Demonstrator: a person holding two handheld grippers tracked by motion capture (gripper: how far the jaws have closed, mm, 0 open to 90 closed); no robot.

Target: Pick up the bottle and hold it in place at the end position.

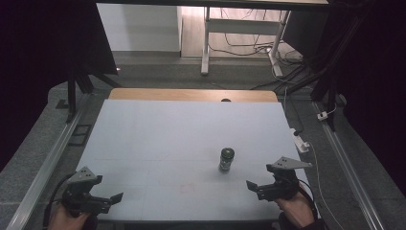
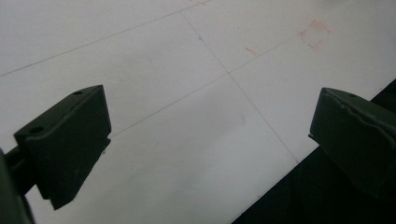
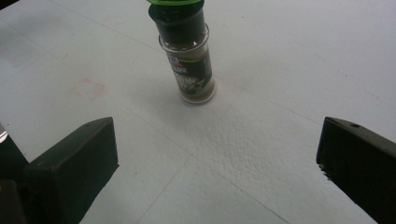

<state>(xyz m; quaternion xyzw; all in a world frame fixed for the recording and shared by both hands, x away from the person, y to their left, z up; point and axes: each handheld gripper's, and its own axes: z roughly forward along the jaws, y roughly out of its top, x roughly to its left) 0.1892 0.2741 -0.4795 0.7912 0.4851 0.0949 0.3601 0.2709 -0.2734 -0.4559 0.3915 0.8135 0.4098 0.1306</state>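
A small glass spice jar (image 1: 226, 160) with a dark cap and a green-rimmed top stands upright right of the middle of the white tabletop (image 1: 158, 134). In the right gripper view the spice jar (image 3: 189, 65) rises ahead of the jaws, a short way beyond them. My right gripper (image 1: 255, 189) is open near the front right edge, below and right of the jar, its jaws wide apart (image 3: 217, 140) with nothing between them. My left gripper (image 1: 111, 201) is open at the front left corner, empty (image 2: 210, 121) over bare tabletop by the front edge.
A faint red mark (image 1: 186, 188) lies on the tabletop in front of the jar. A white power strip (image 1: 300, 141) with cables lies off the right edge. Metal rails (image 1: 48, 158) run along both sides. A wooden strip (image 1: 191, 94) borders the far edge.
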